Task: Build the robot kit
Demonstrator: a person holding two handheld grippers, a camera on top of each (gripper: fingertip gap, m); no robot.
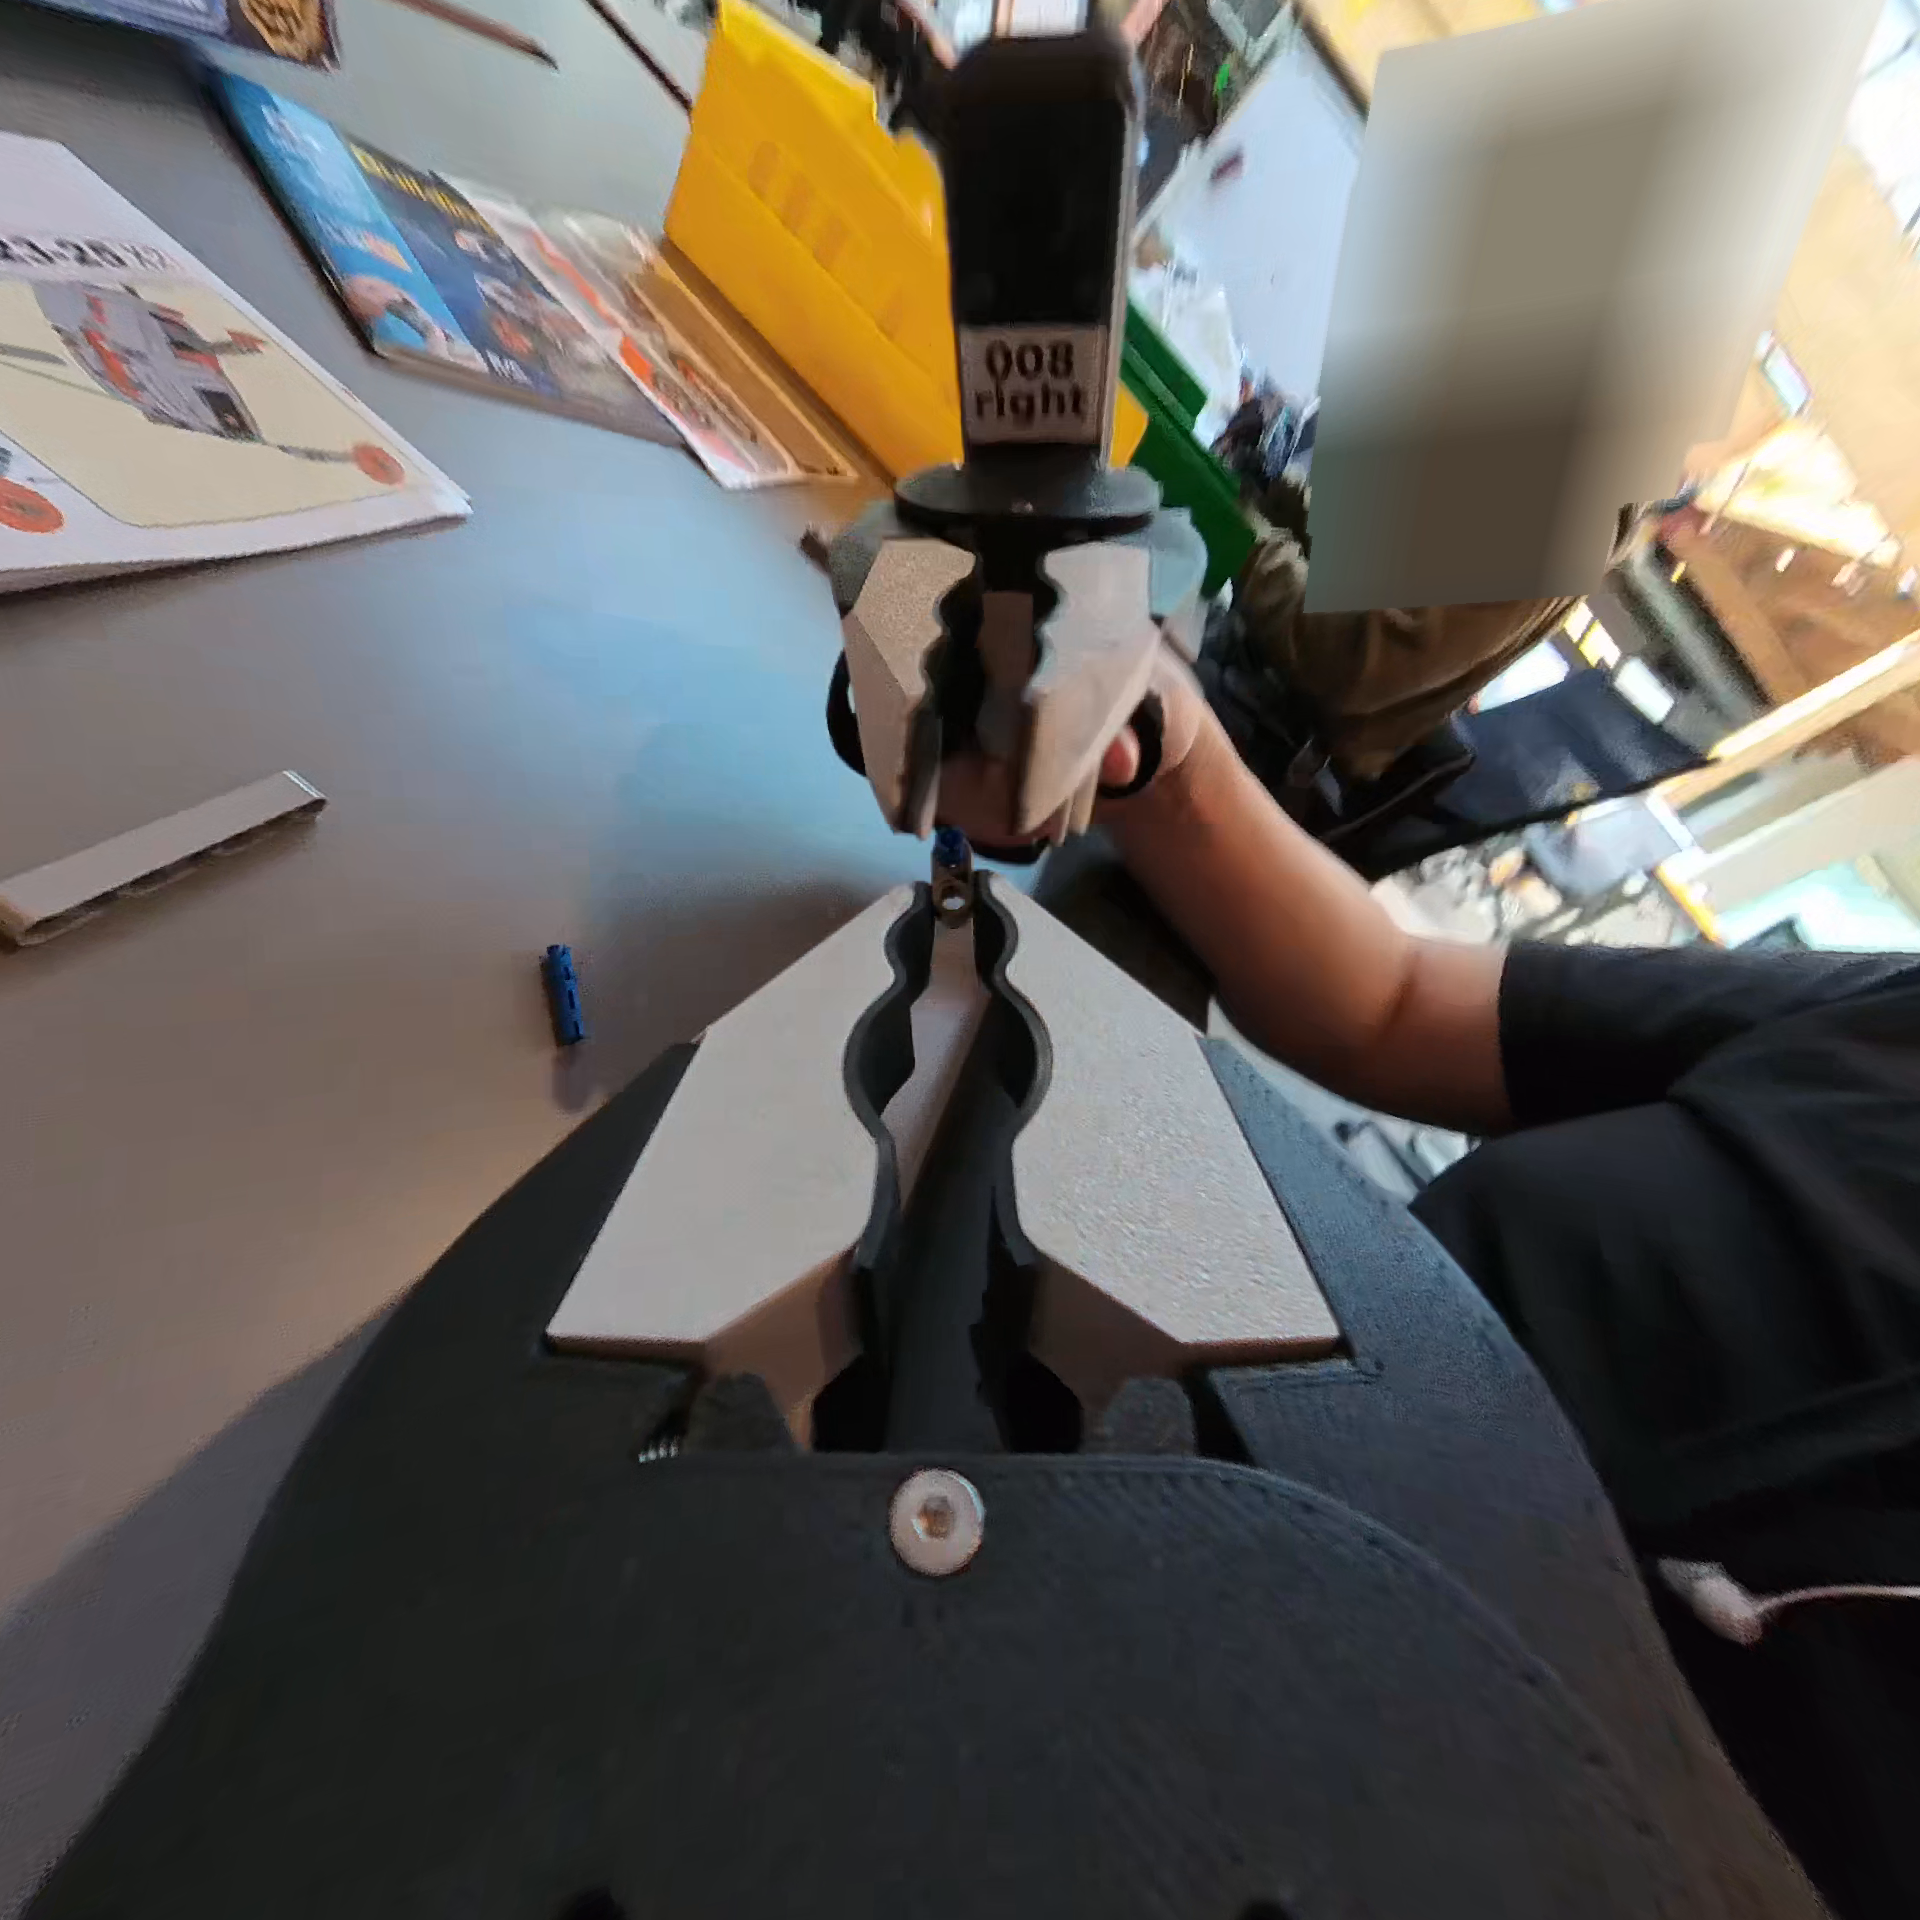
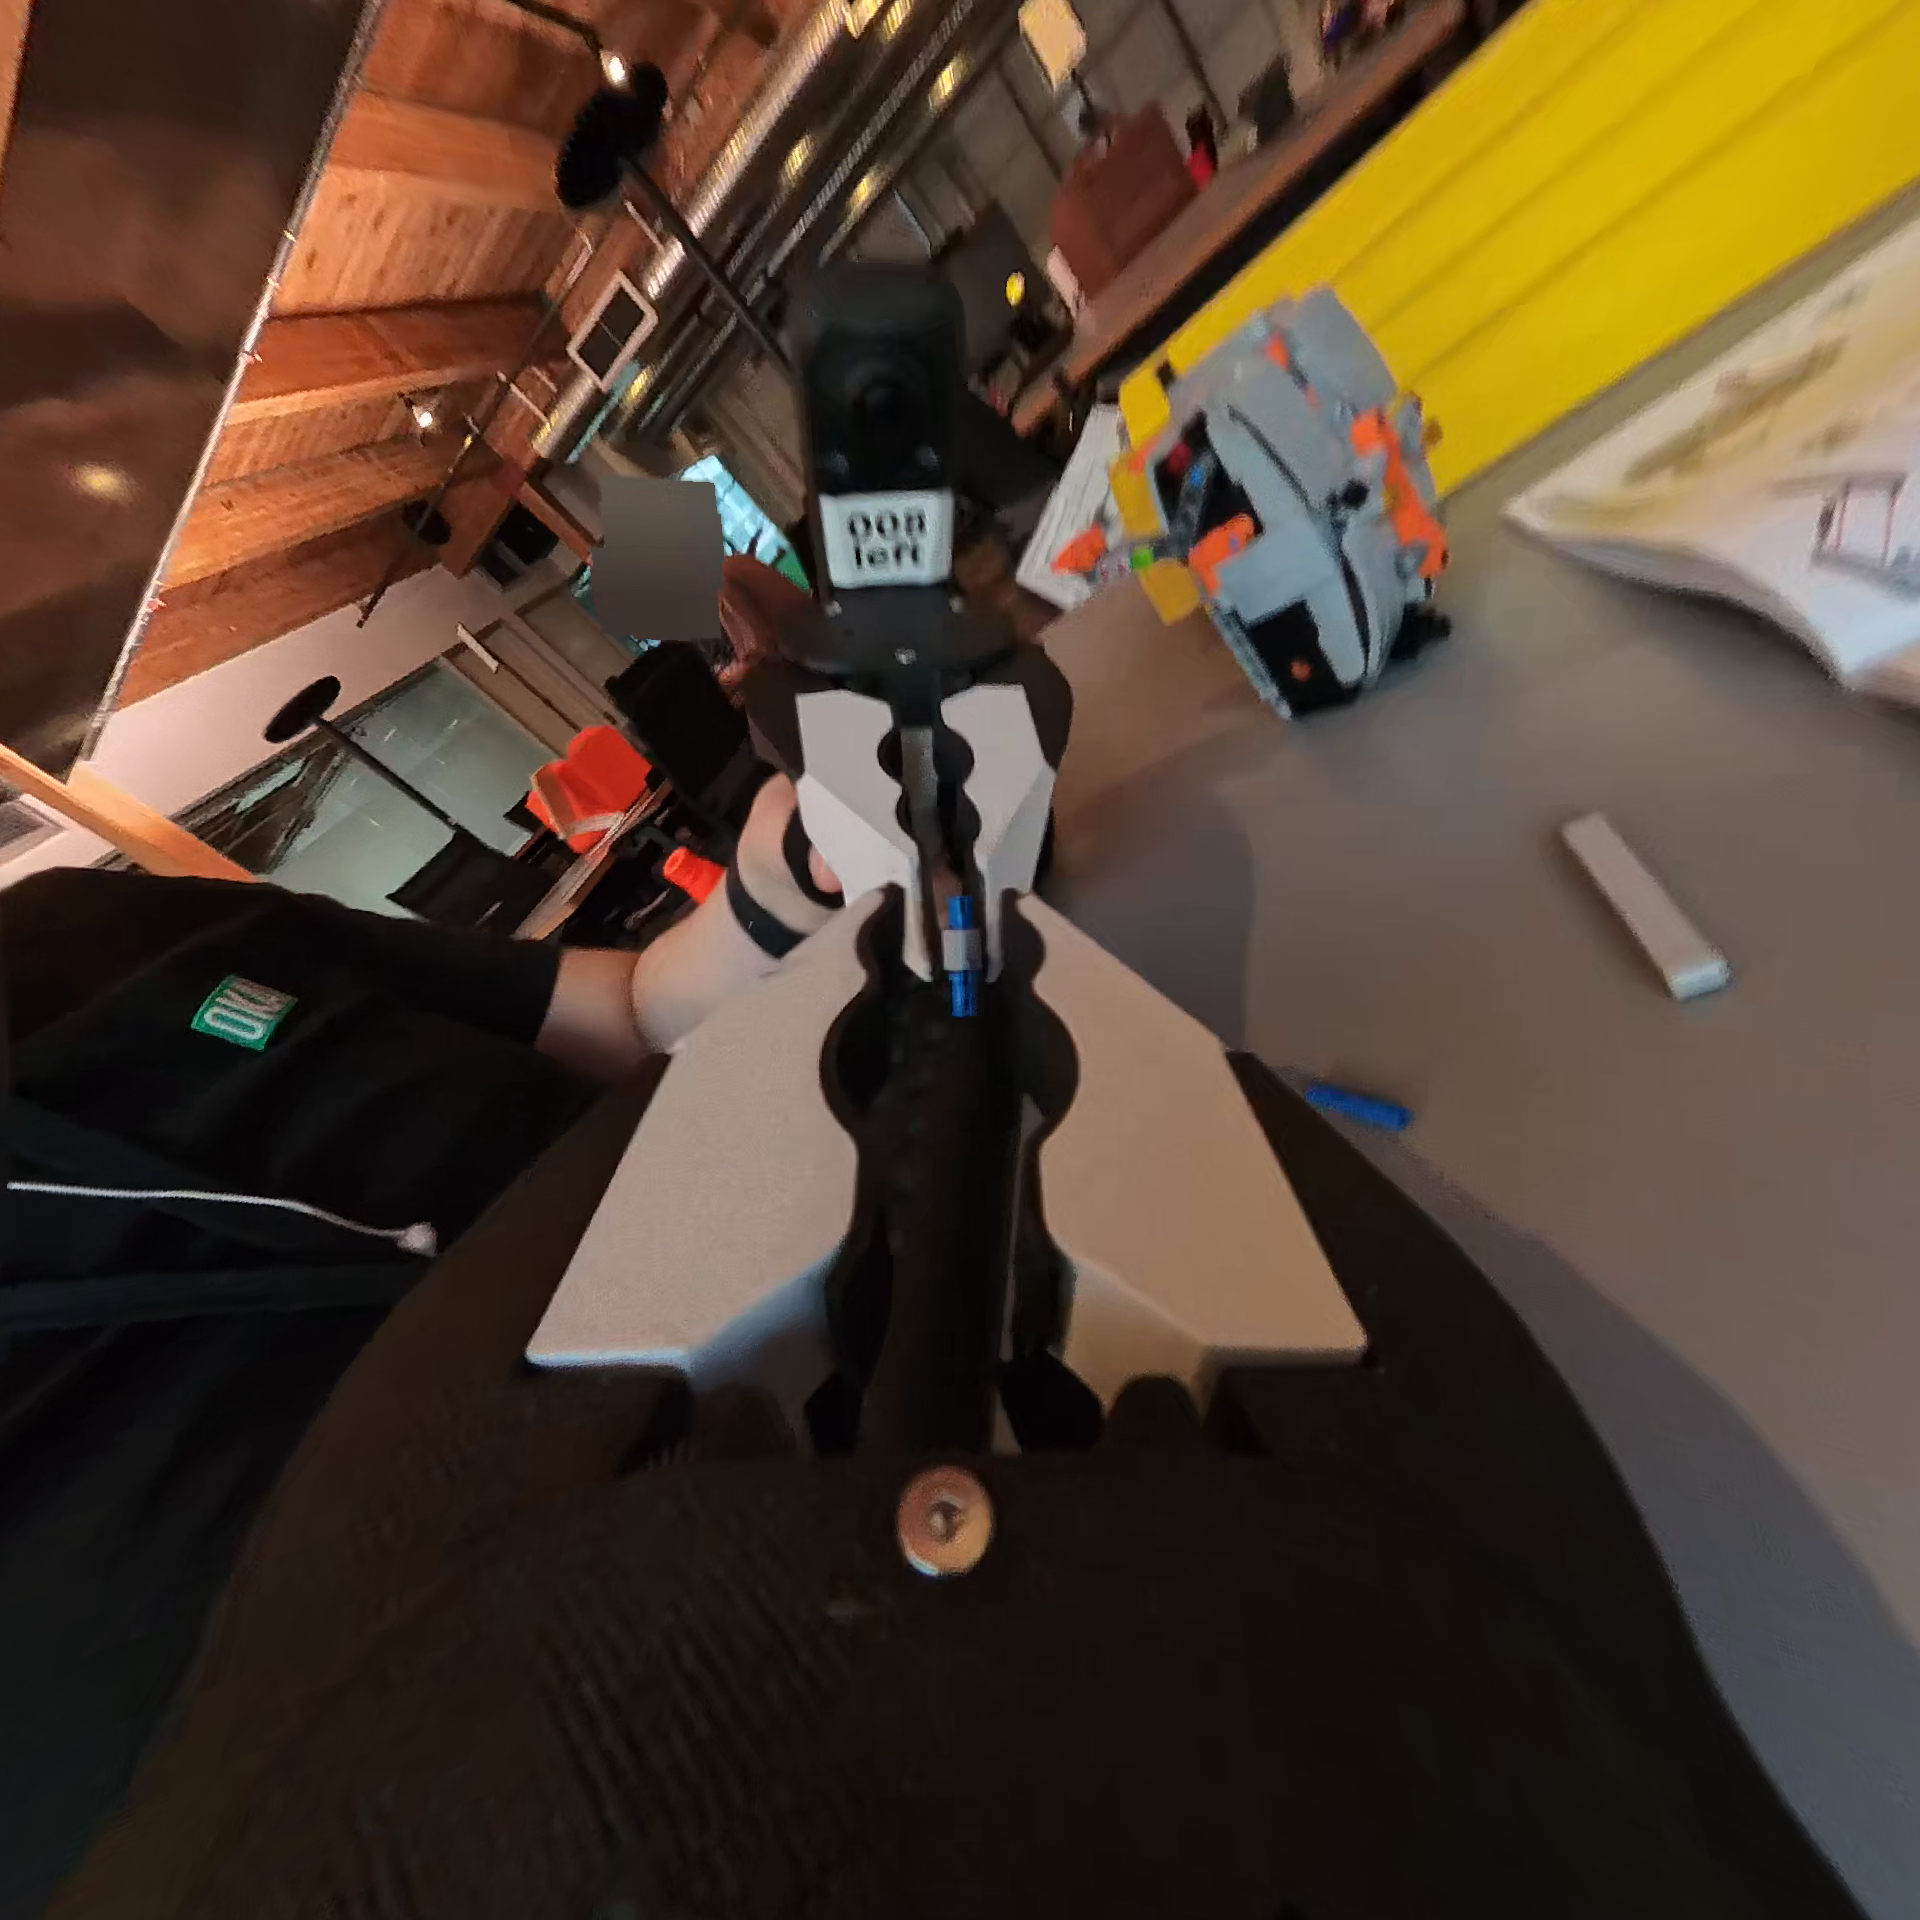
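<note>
While tip-to-tip, left tool [image 1: 951, 899] pinches grey connector [image 1: 949, 896]; right tool [image 2: 961, 961] grips blue pin [image 2: 962, 982].

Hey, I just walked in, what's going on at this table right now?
A person holds a hand-held gripper in each hand, tip to tip above the grey table. The left hand-held gripper is shut on a small grey connector piece. The right hand-held gripper is shut on a blue pin that passes through that connector. A spare blue pin and a grey strip lie on the table, with a grey-and-orange brick model, instruction booklets and a yellow bin behind.
</note>
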